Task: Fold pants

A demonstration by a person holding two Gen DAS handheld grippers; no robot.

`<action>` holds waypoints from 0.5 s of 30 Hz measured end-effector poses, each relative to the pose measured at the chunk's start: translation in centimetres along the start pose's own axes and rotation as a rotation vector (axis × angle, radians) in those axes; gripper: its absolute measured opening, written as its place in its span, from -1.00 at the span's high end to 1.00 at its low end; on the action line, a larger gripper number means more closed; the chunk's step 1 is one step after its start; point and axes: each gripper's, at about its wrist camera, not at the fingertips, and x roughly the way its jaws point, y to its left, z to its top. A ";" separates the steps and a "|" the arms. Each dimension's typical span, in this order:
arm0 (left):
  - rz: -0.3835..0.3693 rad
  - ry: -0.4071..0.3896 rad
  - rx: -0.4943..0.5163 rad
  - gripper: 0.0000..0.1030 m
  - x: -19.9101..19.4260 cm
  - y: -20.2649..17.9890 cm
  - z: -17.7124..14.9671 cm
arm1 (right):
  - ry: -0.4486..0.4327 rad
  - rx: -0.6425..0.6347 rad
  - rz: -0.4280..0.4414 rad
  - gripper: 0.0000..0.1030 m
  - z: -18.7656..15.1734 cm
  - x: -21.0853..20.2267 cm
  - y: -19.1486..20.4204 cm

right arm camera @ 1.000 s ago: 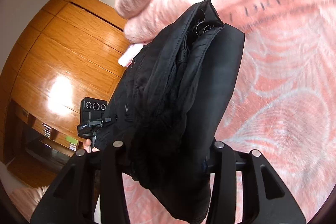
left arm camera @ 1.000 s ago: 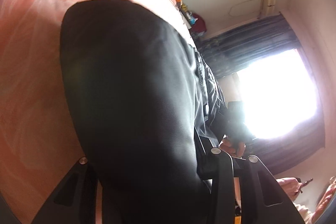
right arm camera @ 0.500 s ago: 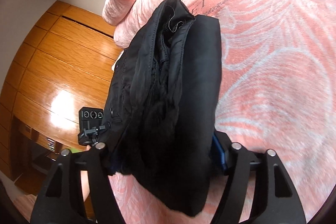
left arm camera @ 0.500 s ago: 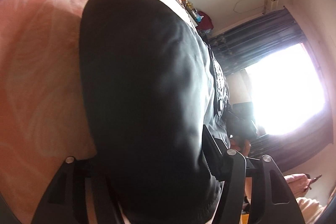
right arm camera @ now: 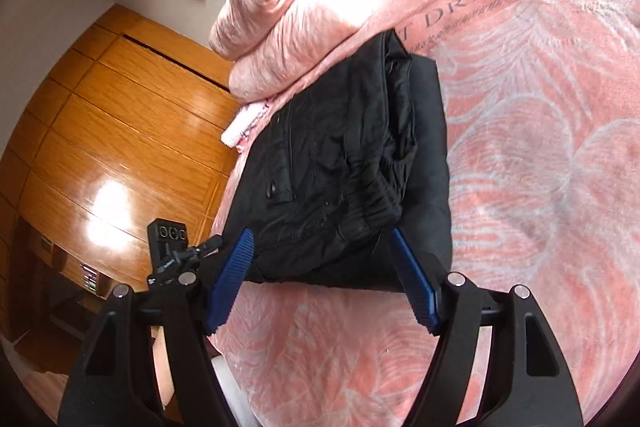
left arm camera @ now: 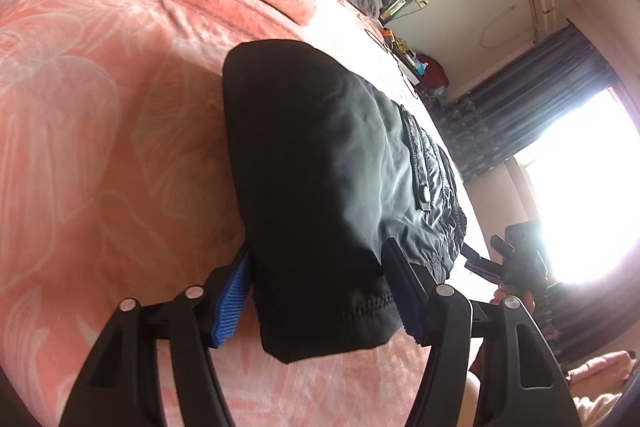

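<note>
My left claw (left arm camera: pixel 320 301) and right claw (right arm camera: pixel 322 281) have just been opening, jaws apart around the folded pants (right arm camera: pixel 352 163) — a snagged pad could drag the near edge undone.

Pink bedspread (left arm camera: pixel 100 99): woven lettering along a darker decorated band. Left wrist view reads "DREAM" in grey capitals, running toward the pillows; the letters before it are cut off at the frame edge.

Right wrist view, same bedspread (right arm camera: pixel 540 107): "T DREAM" legible in grey capitals between 2 ornamental border lines; the start of the phrase is hidden behind the folded black pants (right arm camera: pixel 352 163).

No other text, label, brand or number can be made out in either view.
</note>
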 end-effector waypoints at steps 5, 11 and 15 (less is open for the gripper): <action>0.044 -0.029 0.042 -0.25 -4.2 -0.4 -3.5 | 0.018 0.090 -0.019 0.24 1.5 2.5 -0.8; 0.002 -0.098 0.102 -0.51 -6.4 -2.6 -4.1 | 0.016 0.079 -0.077 0.63 0.3 2.5 -1.5; -0.011 -0.043 0.110 -0.51 -4.1 -3.7 -4.5 | 0.011 0.145 -0.059 0.63 -0.2 3.2 -3.1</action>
